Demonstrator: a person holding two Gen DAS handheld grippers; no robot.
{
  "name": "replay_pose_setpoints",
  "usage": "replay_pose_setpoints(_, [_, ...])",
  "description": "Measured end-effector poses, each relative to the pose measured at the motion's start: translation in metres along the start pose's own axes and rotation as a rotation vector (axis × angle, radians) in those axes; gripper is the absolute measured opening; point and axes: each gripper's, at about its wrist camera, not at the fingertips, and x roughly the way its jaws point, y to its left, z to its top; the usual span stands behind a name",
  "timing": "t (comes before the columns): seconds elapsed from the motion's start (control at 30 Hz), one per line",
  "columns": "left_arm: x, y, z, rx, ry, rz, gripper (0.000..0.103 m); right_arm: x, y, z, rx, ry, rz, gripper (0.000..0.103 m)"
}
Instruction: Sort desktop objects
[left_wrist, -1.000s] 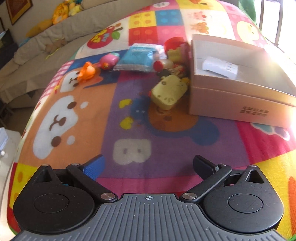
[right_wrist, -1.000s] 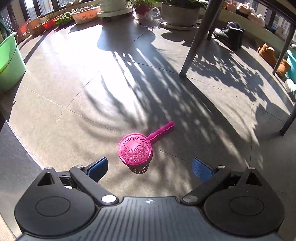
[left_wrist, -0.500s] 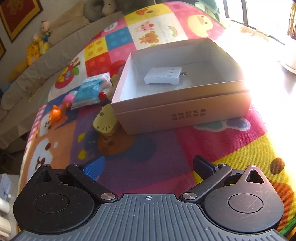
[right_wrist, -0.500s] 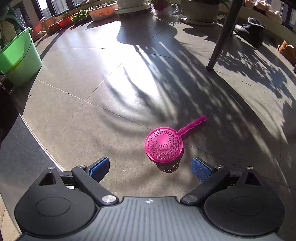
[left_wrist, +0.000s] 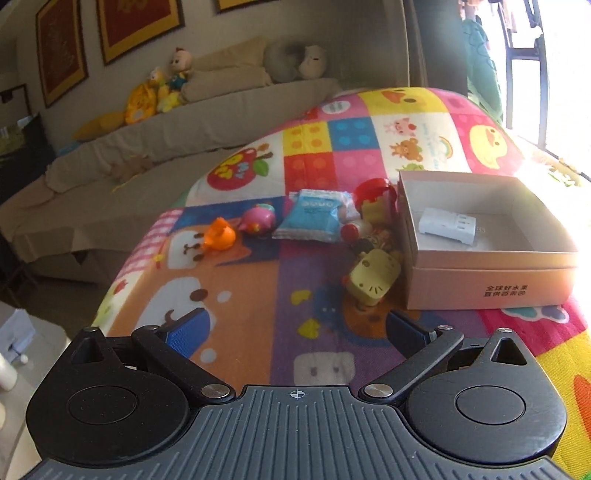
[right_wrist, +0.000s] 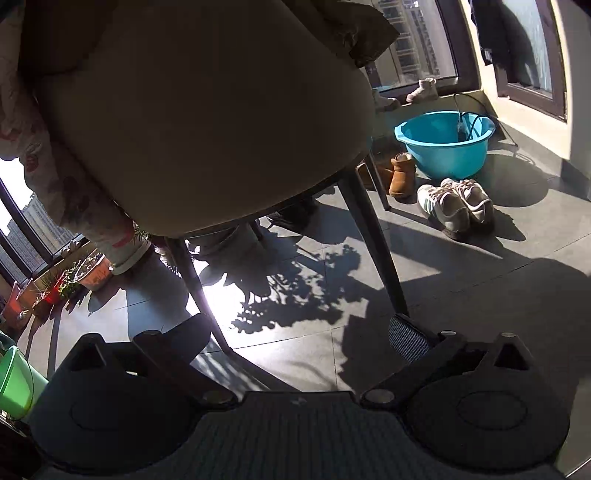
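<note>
A: Left claw first. Jaws stand wide, nothing between the blue pads. It hangs above the near edge of the play-mat tabletop, tilted down.

B: And outward from it?

A: Ahead and a little right, the yellow toy, nearest of the loose things, touching or just beside the front corner of the cardboard box. Its long axis runs slantwise, up and to the right.

B: The rest?

A: Farther back in a row: orange toy, pink toy, blue packet, red-topped figure. Box sits right of all; a white adapter already lies inside.

B: Right claw?

A: Jaws have just been opening; wide now, empty. It faces floor and a chair leg, no task thing in its view.

B: So the left is nearer.

A: My judgement, yes: a short reach forward-right, with the jaws set across the yellow toy's slant.
</note>
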Motion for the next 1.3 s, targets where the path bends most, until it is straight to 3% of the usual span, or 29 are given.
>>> replay_pose_setpoints(0.07, [0.001, 0.001, -0.002, -0.009, 0.015, -0.016, 0.103, -0.011, -0.031, 0.01, 0.076, -0.007, -0.014, 0.103])
replay_pose_setpoints(0.17, [-0.002, 0.001, -0.001, 0.009, 0.001, -0.026, 0.103, -0.017, -0.053, -0.005, 0.008, 0.007, -0.114, 0.103])
replay_pose_setpoints(0.3, [-0.019, 0.031, 0.037, -0.063, -0.116, 0.092, 0.103, 0.013, -0.084, -0.034, -0.101, -0.037, -0.391, 0.103])
replay_pose_setpoints(0.4, [-0.054, 0.07, 0.085, -0.199, -0.279, 0.242, 0.103, 0.067, -0.084, -0.07, -0.144, 0.103, -0.436, 0.103])
replay_pose_setpoints(0.47, [-0.08, 0.089, 0.107, -0.27, -0.364, 0.362, 0.103, 0.1, -0.063, -0.108, -0.222, 0.171, -0.411, 0.103])
replay_pose_setpoints(0.6, [-0.127, 0.112, 0.131, -0.4, -0.517, 0.71, 0.103, 0.154, 0.021, -0.205, -0.39, 0.292, -0.278, 0.103])
replay_pose_setpoints(0.67, [-0.132, 0.113, 0.132, -0.45, -0.543, 0.823, 0.103, 0.173, 0.071, -0.253, -0.486, 0.338, -0.18, 0.103])
replay_pose_setpoints(0.73, [-0.126, 0.113, 0.135, -0.481, -0.508, 0.92, 0.103, 0.186, 0.125, -0.293, -0.58, 0.38, -0.066, 0.103])
replay_pose_setpoints(0.83, [-0.112, 0.109, 0.138, -0.533, -0.435, 0.981, 0.103, 0.184, 0.191, -0.34, -0.691, 0.409, 0.117, 0.103])
replay_pose_setpoints(0.9, [-0.108, 0.101, 0.137, -0.506, -0.407, 1.01, 0.103, 0.174, 0.23, -0.373, -0.793, 0.376, 0.199, 0.103])
replay_pose_setpoints(1.0, [-0.098, 0.084, 0.136, -0.387, -0.383, 1.057, 0.103, 0.17, 0.264, -0.414, -0.951, 0.254, 0.209, 0.103])
replay_pose_setpoints(1.07, [-0.091, 0.076, 0.135, -0.34, -0.353, 1.084, 0.103, 0.173, 0.274, -0.43, -0.991, 0.211, 0.204, 0.103])
replay_pose_setpoints(1.3, [-0.074, 0.068, 0.126, -0.405, -0.206, 1.13, 0.103, 0.201, 0.288, -0.449, -0.972, 0.221, 0.268, 0.103])
